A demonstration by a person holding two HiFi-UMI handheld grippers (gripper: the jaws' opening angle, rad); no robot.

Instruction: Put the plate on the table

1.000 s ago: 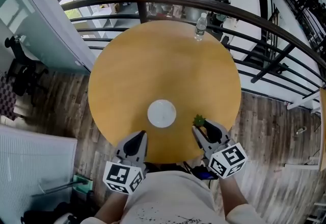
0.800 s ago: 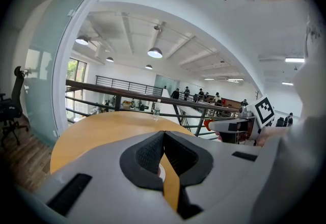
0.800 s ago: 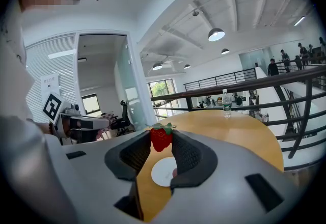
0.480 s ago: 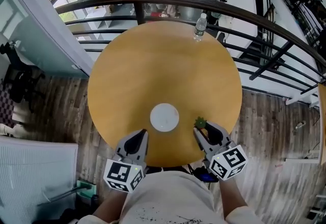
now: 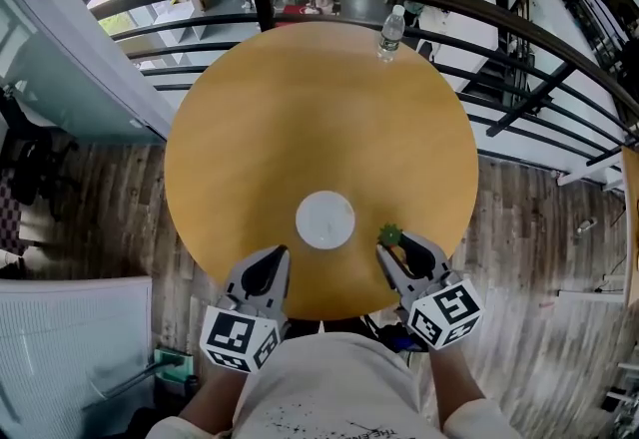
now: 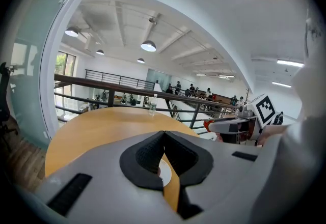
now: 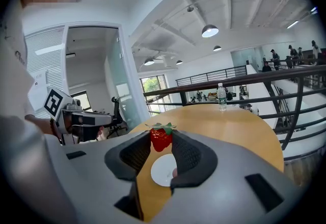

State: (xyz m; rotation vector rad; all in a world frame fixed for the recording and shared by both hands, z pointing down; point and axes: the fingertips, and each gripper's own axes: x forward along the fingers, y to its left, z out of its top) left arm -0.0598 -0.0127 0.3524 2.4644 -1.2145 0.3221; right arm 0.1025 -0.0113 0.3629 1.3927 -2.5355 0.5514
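A small white plate lies flat on the round wooden table, near its front edge. My right gripper hovers just right of the plate, shut on a red strawberry with green leaves. In the right gripper view the strawberry sits pinched between the pad tips, with the plate below it. My left gripper hangs over the table's front edge, left of the plate and below it in the head view. Its jaws meet at the tips with nothing between them. The plate shows through under them.
A clear water bottle stands at the table's far edge. A dark metal railing curves round the far and right sides. Wood floor lies below, with a white panel at the left. The person's torso is close behind the grippers.
The head view has tilted slightly, so the table sits higher in the picture. Both grippers keep their places at the near edge, and the strawberry stays held.
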